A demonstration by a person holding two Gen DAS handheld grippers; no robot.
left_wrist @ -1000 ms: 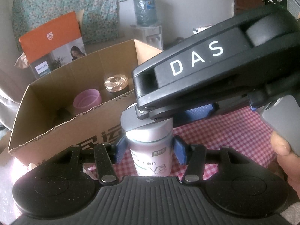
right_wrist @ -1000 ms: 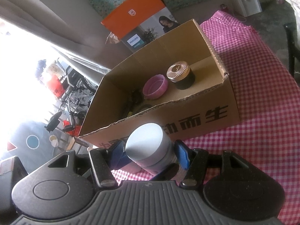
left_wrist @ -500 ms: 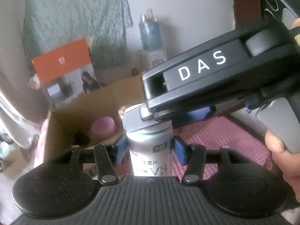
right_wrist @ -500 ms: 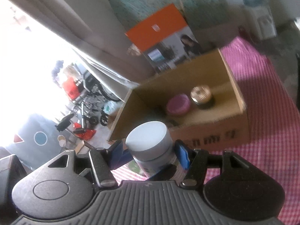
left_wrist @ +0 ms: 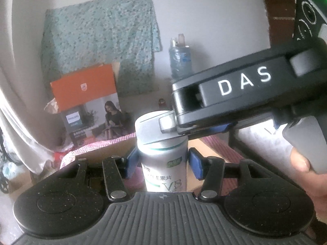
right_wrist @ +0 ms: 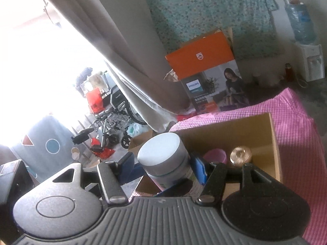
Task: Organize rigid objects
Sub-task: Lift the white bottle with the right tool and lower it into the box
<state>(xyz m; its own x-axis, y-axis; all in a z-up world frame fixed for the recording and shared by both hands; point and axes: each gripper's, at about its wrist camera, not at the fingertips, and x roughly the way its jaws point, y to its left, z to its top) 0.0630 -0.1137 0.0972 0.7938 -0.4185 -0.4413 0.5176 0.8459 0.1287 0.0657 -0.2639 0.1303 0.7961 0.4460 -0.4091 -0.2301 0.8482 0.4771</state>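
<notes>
Bottle [left_wrist: 165, 159] upright at centre of left wrist view, white body with green band and printed label, grey cap on top. Left gripper [left_wrist: 164, 162] clamped on bottle body, blue pads [left_wrist: 195, 164] pressing both sides just under the green band. Right gripper's black body marked "DAS" slanting in from upper right, reaching over the cap and touching it at its tip. Thumb [left_wrist: 300, 161] on its grey handle at right edge. Cardboard box [left_wrist: 114, 149] edge just behind bottle, on pink checked cloth [left_wrist: 87, 148]. Orange and grey product carton [left_wrist: 90, 100] further back by the wall, water dispenser bottle [left_wrist: 180, 59] beyond. Right wrist view: same bottle [right_wrist: 165, 161] seen from above, tilted, grey cap facing camera. Right gripper [right_wrist: 164, 166] closed on the cap, right blue pad [right_wrist: 199, 168] against its side, left pad partly hidden behind it. Open cardboard box [right_wrist: 273, 143] behind and right, holding pink cup [right_wrist: 216, 156] and gold-lidded jar [right_wrist: 241, 156] side by side. Pink checked cloth [right_wrist: 302, 143] under box. Product carton [right_wrist: 206, 75] behind, beige curtain [right_wrist: 114, 47] at left, bright window glare beyond.
</notes>
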